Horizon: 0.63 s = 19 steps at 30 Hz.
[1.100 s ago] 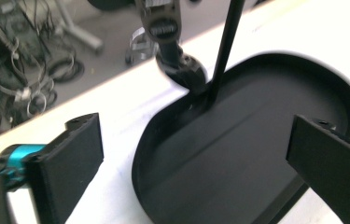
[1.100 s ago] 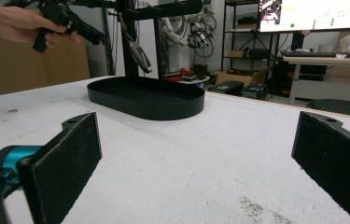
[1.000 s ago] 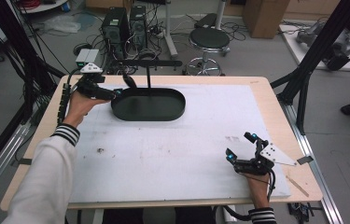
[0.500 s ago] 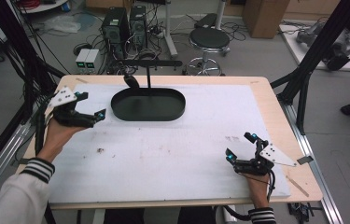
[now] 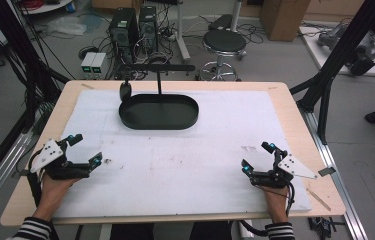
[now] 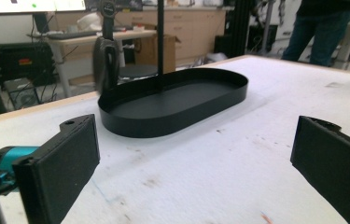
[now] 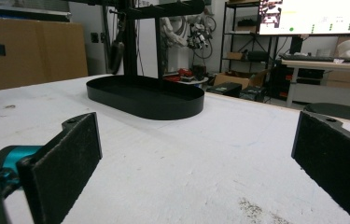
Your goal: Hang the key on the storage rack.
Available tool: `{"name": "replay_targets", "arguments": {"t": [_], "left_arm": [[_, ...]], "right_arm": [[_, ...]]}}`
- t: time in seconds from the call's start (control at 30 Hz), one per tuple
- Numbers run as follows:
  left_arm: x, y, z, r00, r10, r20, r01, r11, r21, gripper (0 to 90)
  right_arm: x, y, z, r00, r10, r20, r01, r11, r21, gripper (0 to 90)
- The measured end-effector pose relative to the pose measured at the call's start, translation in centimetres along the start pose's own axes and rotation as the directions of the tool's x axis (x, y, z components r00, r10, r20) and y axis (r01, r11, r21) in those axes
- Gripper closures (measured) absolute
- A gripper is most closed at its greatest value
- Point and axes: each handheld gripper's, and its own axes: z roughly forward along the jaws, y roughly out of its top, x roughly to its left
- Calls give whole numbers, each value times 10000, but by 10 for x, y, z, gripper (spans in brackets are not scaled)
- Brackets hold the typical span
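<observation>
High view shows the black oval tray lying on the far half of the desk, left of centre, with its long axis running left to right across the white sheet that covers the desktop. A thin black post rises from the tray's far side and carries a crossbar that runs the same way as the tray; a dark item hangs from the bar's left end, just beyond the tray's left rim.

Left gripper view looks at the tray from its left end, so the oval stretches away toward the right, flat on the sheet and empty.

Well apart from the tray, the left hand-held gripper sits near the desk's front left corner, jaws spread wide with nothing between them. The right hand-held gripper rests near the front right corner, jaws likewise apart and empty. Both point roughly toward the tray.
</observation>
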Motion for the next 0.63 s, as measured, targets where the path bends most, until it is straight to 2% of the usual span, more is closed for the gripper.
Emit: {"name": "replay_targets", "arguments": {"t": [0.2, 0.27, 0.33, 0.53, 0.63], "left_arm": [[-7, -15, -8, 9995, 286, 119, -283, 9993, -244, 17], [-7, -17, -11, 9995, 302, 66, -297, 9972, -683, 17], [-6, -19, -15, 9999, 141, 50, -135, 9940, -1081, 17], [-4, -20, -15, 9999, -116, 41, 120, 9942, -1071, 17], [-5, -20, -15, 10000, -65, 31, 68, 9941, -1084, 17]], "right_arm": [[0, 0, -1, 10000, -78, 23, 78, 9999, -134, 5], [0, -1, -1, 10000, -75, 40, 76, 9998, -165, 5], [0, -1, -1, 9999, -93, 42, 94, 9998, -182, 5], [1, -1, -1, 9999, -138, 38, 138, 9998, -167, 5], [1, -1, -1, 9999, -149, 31, 149, 9997, -169, 5]]}}
